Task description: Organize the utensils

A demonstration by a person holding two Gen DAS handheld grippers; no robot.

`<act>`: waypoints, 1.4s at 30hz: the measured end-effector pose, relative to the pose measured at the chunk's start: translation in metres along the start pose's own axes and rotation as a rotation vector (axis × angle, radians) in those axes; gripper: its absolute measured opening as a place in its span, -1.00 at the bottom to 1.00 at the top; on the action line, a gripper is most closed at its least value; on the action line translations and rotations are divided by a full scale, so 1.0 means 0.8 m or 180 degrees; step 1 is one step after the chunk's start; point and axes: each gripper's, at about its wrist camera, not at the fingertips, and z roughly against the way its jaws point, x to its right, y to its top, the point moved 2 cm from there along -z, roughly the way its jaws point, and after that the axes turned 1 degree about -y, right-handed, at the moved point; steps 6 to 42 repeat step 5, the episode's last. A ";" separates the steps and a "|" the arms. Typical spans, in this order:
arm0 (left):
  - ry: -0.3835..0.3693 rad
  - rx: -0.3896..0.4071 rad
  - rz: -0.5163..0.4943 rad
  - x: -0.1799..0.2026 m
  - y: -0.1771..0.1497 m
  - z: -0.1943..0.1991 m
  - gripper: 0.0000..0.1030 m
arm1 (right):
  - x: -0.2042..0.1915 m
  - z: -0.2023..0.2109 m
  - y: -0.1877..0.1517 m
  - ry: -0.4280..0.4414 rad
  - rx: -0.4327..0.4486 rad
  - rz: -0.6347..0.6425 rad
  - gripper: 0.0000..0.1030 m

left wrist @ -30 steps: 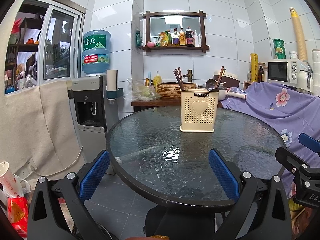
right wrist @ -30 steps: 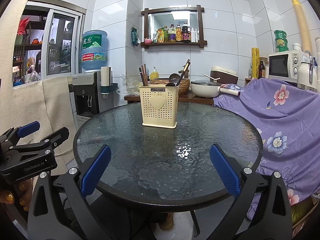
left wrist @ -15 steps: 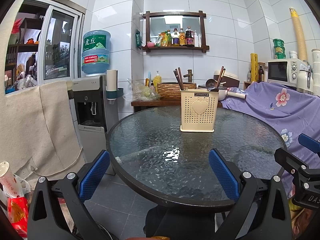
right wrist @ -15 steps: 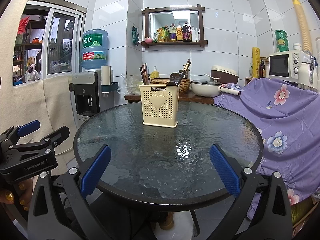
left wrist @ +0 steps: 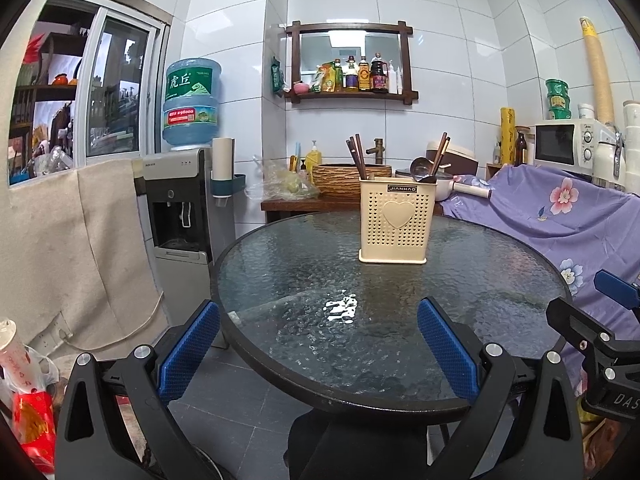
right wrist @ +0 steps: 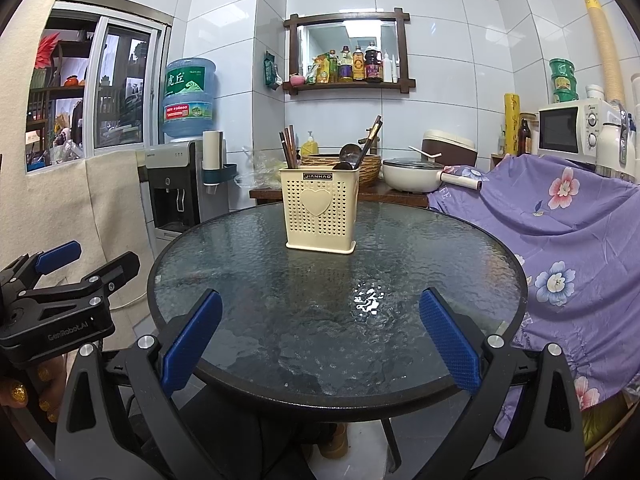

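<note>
cream utensil holder, purple floral cloth

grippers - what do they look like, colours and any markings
Both are black angular frames with silver screws and blue textured pads. The left hand-held gripper reads "GenRobot.AI" on its side in the right view; the right hand-held gripper shows "DAS" lettering in the left view.

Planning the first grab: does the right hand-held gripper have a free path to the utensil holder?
Probably yes: right hand-held gripper is open, and only bare glass table lies before the utensil holder.

Home kitchen (tiled walls): microwave, water dispenser, condiment shelf.
</note>
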 end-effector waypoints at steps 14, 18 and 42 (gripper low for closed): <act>0.0003 -0.0004 -0.0004 0.001 0.000 0.000 0.88 | 0.000 -0.001 -0.001 0.0004 -0.0006 -0.0002 0.89; 0.0003 -0.0004 -0.0004 0.001 0.000 0.000 0.88 | 0.000 -0.001 -0.001 0.0004 -0.0006 -0.0002 0.89; 0.0003 -0.0004 -0.0004 0.001 0.000 0.000 0.88 | 0.000 -0.001 -0.001 0.0004 -0.0006 -0.0002 0.89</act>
